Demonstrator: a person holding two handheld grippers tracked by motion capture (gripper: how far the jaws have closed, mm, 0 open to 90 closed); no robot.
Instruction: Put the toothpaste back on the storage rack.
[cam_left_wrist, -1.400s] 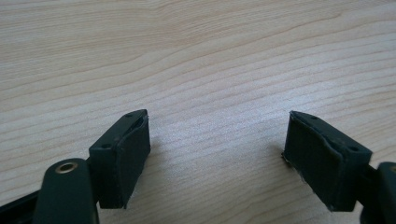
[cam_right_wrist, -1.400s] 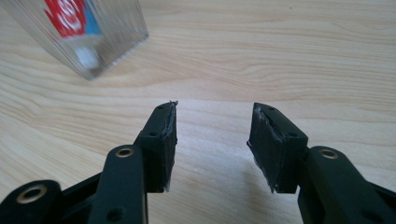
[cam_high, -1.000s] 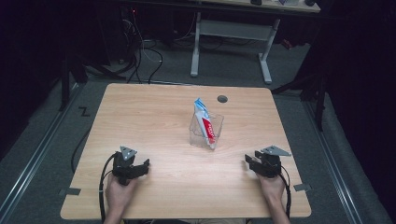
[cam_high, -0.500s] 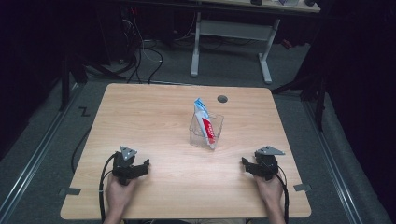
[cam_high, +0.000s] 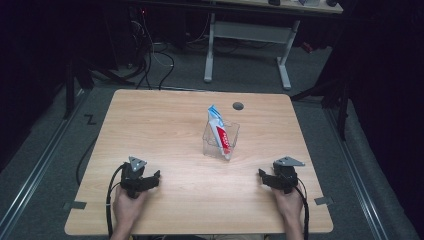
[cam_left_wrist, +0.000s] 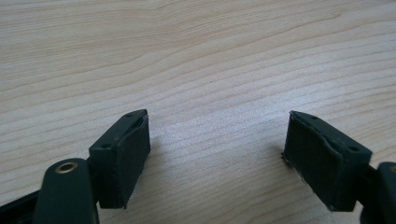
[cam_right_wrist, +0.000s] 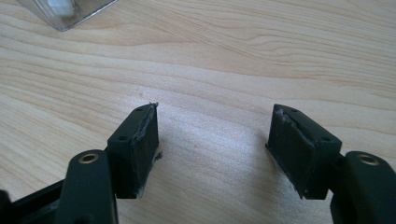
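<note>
A clear plastic box (cam_high: 220, 141) stands near the middle of the wooden table (cam_high: 165, 120), and a red, white and blue toothpaste tube (cam_high: 219, 131) leans upright in it. My left gripper (cam_high: 155, 176) rests on the table at the near left, jaws open over bare wood (cam_left_wrist: 217, 140). At the near right my right gripper (cam_high: 261, 175) rests on the table; its jaws have just been opening and stand open with nothing between them (cam_right_wrist: 212, 140). A corner of the clear box (cam_right_wrist: 70, 11) appears at the top left of the right gripper view.
A round dark grommet hole (cam_high: 238, 106) sits near the table's far edge. Beyond the table stands a white-legged desk frame (cam_high: 247, 40) with cables (cam_high: 150, 55) on the floor. Tape marks (cam_high: 75, 205) lie by the near corners.
The right gripper's jaws have spread wider. Both hands have stayed where they were, and the box and tube have not moved.
</note>
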